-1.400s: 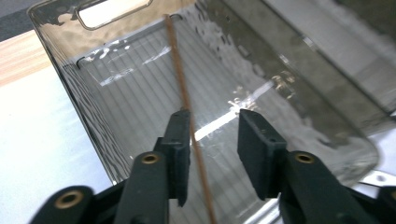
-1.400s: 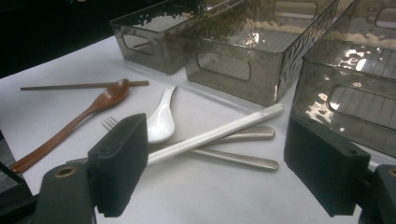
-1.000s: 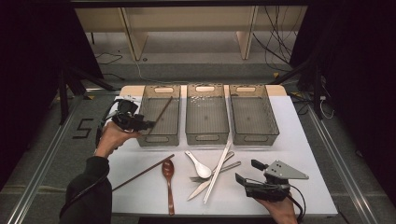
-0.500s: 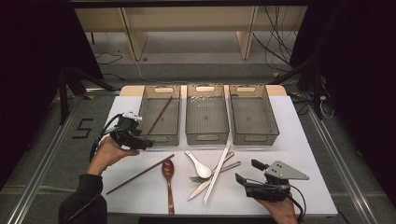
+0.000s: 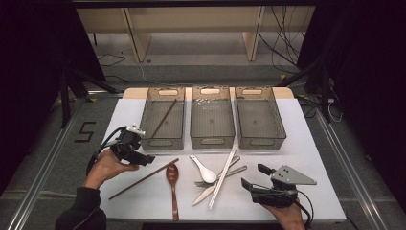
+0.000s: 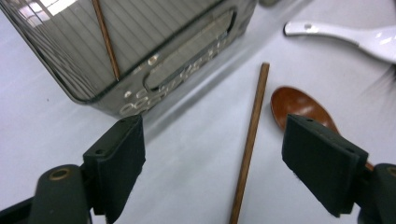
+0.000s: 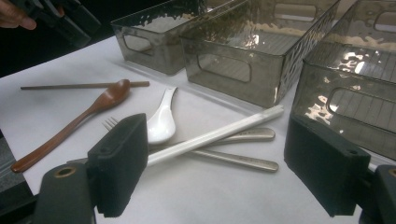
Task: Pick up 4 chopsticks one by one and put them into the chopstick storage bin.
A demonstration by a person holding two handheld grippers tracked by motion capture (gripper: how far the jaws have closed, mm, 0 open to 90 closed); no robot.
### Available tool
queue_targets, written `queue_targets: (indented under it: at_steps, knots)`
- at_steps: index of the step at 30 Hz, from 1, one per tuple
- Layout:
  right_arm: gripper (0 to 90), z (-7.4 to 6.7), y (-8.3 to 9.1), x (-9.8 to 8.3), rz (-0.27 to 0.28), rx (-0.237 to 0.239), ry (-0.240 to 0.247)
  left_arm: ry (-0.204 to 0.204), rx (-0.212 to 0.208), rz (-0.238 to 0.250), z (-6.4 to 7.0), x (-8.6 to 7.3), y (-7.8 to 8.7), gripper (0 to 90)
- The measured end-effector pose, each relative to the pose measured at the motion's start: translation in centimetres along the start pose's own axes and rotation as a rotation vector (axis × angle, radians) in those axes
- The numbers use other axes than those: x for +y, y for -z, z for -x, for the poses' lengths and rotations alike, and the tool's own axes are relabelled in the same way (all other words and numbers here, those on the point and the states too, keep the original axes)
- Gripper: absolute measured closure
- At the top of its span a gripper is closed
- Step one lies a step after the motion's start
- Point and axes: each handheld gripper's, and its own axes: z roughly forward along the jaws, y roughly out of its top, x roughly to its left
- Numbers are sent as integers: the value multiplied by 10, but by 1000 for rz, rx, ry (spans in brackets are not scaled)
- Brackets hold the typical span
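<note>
White table [image 5: 306, 143] fills the middle of the high view, with three grey bins in a row at its top; one brown chopstick [image 5: 163, 118] already lies in the left bin [image 5: 163, 142], and the other chopstick [image 5: 143, 178] lies at the lower left. The left claw [image 6: 212, 163] has just been opening, with nothing in it, and I think it must go down and pinch that stick next. The right claw [image 7: 215, 172] is wide apart and empty near the white spoon [image 7: 161, 122], and the fork is partly hidden under the pile.
</note>
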Motion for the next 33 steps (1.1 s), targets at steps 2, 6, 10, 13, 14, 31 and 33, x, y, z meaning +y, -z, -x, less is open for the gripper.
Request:
queue_targets:
  at_steps: [2, 6, 10, 13, 14, 31, 33]
  knots:
    - [227, 0, 0, 0, -2, 0, 0, -4, 6, -26, 2, -2, -2, 210]
    - [227, 0, 0, 0, 0, -1, -1, -21, 19, -83, 5, -6, -6, 210]
    - [227, 0, 0, 0, -2, 1, 2, -38, 21, -132, 7, -10, -8, 210]
    - [227, -1, 0, 0, -2, 1, 4, -50, 13, -163, 8, -12, -9, 215]
    - [227, -1, 0, 0, -2, 0, 4, -55, 11, -174, 9, -13, -9, 220]
    - [227, -1, 0, 0, -5, 3, 7, -133, -34, -299, 15, -21, -19, 500]
    - [227, -1, 0, 0, -6, 3, 8, -138, -42, -306, 16, -22, -20, 539]
